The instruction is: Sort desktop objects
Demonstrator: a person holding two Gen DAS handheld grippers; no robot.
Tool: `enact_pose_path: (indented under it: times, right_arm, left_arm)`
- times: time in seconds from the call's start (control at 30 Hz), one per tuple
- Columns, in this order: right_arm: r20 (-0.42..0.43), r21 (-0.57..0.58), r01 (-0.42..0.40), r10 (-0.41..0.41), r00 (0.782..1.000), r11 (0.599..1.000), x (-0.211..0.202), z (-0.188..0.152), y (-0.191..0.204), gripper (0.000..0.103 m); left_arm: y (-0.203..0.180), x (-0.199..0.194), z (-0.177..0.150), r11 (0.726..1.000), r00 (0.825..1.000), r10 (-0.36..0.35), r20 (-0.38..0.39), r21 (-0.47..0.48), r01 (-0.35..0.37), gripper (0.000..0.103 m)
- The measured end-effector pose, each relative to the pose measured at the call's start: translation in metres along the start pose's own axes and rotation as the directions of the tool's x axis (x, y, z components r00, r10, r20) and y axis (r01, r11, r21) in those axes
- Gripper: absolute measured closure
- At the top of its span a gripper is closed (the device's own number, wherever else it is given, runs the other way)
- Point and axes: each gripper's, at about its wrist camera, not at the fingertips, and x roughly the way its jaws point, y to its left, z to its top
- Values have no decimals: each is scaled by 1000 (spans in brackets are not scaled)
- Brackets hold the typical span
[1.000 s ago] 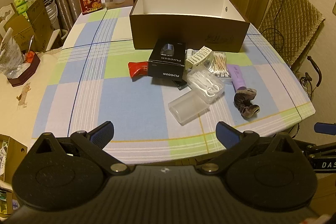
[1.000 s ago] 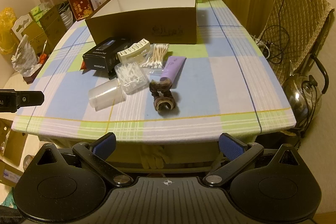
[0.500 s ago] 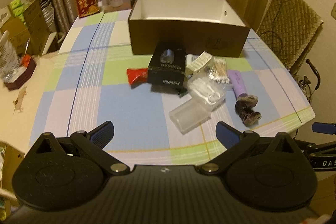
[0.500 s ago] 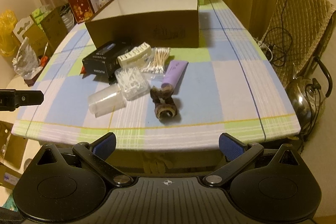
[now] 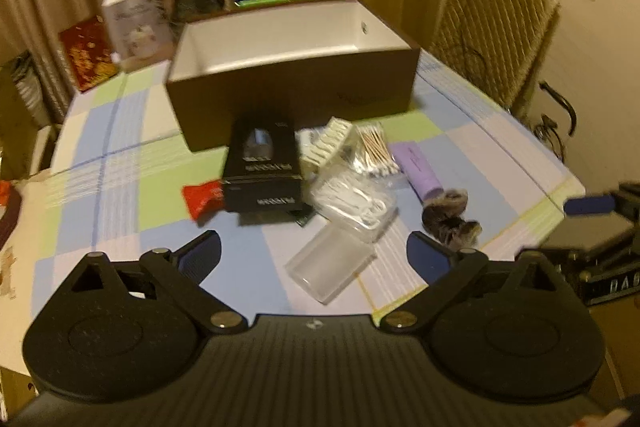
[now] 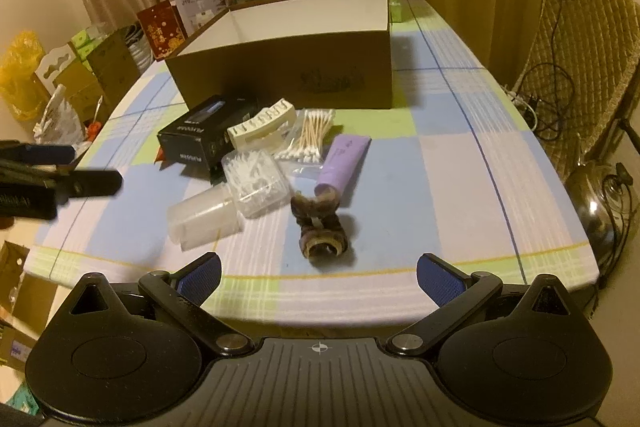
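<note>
Checked tablecloth (image 6: 460, 187), open brown box (image 6: 288, 67) at the back, clutter heaped in front of it.
Box prob. the sorting bin; nothing seen in it yet. Black carton (image 5: 262, 167), frosted case (image 5: 330, 267), purple tube (image 6: 344, 165), cotton swabs (image 6: 310, 137), furry hair clip (image 6: 320, 227) lie near the front edge. Left gripper (image 5: 314, 257) has just been closing slightly, jaws wide, nothing between; right gripper (image 6: 318, 273) wide open, empty, facing the clip.

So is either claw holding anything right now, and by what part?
Nothing is held. The left claw and right claw are both open and empty above the table's near edge.
</note>
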Motion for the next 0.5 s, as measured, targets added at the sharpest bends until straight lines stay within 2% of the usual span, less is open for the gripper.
enact_pose_path:
  times: [0.27,0.5]
  right_arm:
    - [-32,5,10,-10,999,1000,26,2,-6,2]
    - [-72,17,23,-22,997,1000,49,6,-12,2]
  left_arm:
    - [-2,42,-7,996,995,-72,-75,55,77,21]
    - [2,73,-6,991,987,-94,-130,85,106,21]
